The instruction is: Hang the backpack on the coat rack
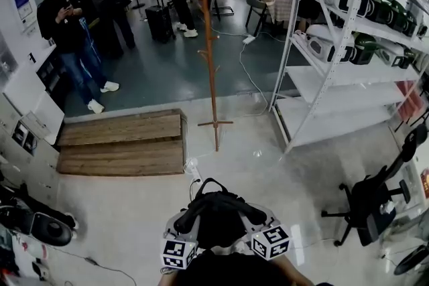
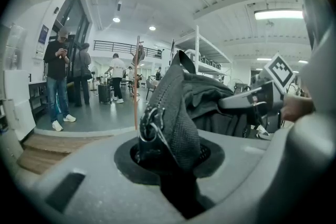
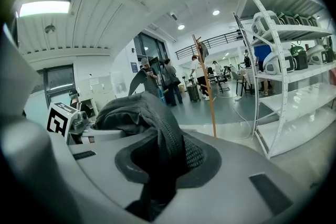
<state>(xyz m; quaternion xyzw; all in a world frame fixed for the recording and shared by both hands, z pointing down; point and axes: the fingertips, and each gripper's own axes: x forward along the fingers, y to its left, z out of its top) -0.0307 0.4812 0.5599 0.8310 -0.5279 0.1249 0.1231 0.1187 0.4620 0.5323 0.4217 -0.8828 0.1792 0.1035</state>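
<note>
- Left claw (image 1: 190, 216), bottom centre-left, clamps mesh fabric of the backpack (image 1: 218, 219).
- Coat rack (image 1: 209, 57), upper centre, stands well apart; hanging is not yet done.
- Right claw (image 1: 259, 216), bottom centre-right, grips the backpack too; the approach and hooking remain.

Matt mesh-cloth backpack (image 1: 218, 216), wooden coat rack (image 1: 208, 43)

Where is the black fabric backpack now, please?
The backpack is bottom centre in head view, clamped by left gripper and right gripper, before the wooden coat rack.
</note>
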